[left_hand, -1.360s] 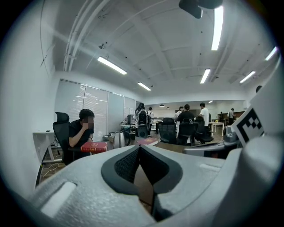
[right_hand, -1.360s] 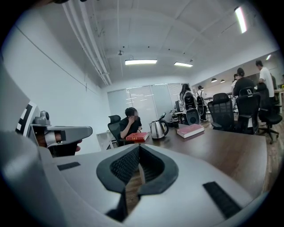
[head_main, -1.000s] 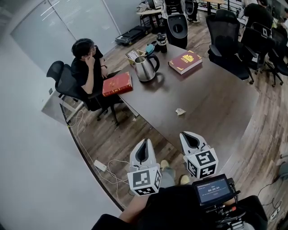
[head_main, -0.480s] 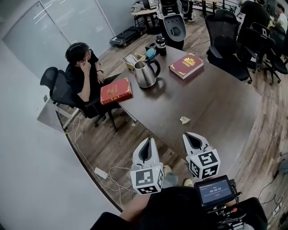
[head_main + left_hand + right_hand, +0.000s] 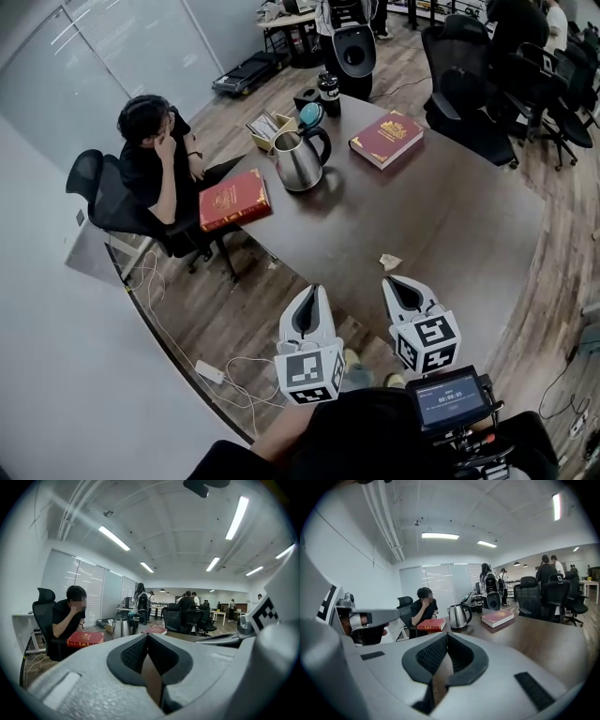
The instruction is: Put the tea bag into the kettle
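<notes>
Since the earlier head view the whole scene has slid across the picture: the table (image 5: 450, 225), the kettle (image 5: 299, 159) and the seated person (image 5: 150, 159) now sit further up and to the left, and the tea bag (image 5: 391, 262) has drawn nearer to the right gripper (image 5: 398, 286), while both grippers keep almost the same place at the bottom of the view. Left gripper (image 5: 309, 298): jaws pressed together, nothing between them, touching nothing; it is held off the near edge of the table. Right gripper: jaws likewise pressed together and empty, as its own view confirms. The tea bag lies flat on the dark table top, just ahead of the right gripper's tip and apart from it. The kettle stands upright at the far end of the table, well apart from the tea bag, between one red book (image 5: 234, 199) by the seated person and a second red book (image 5: 386, 139) to its right.
</notes>
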### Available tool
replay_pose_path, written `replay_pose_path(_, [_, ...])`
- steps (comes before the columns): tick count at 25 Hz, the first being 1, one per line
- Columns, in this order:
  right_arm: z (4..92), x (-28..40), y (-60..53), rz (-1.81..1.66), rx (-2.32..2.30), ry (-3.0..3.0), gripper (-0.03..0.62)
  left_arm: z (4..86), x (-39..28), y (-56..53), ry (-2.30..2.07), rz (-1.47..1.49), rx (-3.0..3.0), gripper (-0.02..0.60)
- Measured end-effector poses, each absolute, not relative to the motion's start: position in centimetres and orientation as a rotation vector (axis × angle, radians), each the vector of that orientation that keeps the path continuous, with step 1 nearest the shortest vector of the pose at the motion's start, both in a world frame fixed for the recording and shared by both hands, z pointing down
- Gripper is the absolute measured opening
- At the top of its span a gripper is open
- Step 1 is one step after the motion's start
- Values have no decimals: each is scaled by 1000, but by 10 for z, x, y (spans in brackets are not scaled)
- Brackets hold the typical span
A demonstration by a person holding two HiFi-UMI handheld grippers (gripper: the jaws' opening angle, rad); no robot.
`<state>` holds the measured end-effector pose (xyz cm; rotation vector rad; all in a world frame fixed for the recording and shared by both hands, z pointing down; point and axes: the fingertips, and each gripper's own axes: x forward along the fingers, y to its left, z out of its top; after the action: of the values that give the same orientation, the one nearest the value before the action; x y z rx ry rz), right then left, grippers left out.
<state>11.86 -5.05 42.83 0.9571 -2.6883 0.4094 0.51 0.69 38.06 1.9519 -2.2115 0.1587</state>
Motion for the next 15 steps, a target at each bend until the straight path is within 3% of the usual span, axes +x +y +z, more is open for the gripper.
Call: replay_pose_path(15, [430,88,-75,387,1067,-2649,8,391,-36,-20,-2145,145,2023,5])
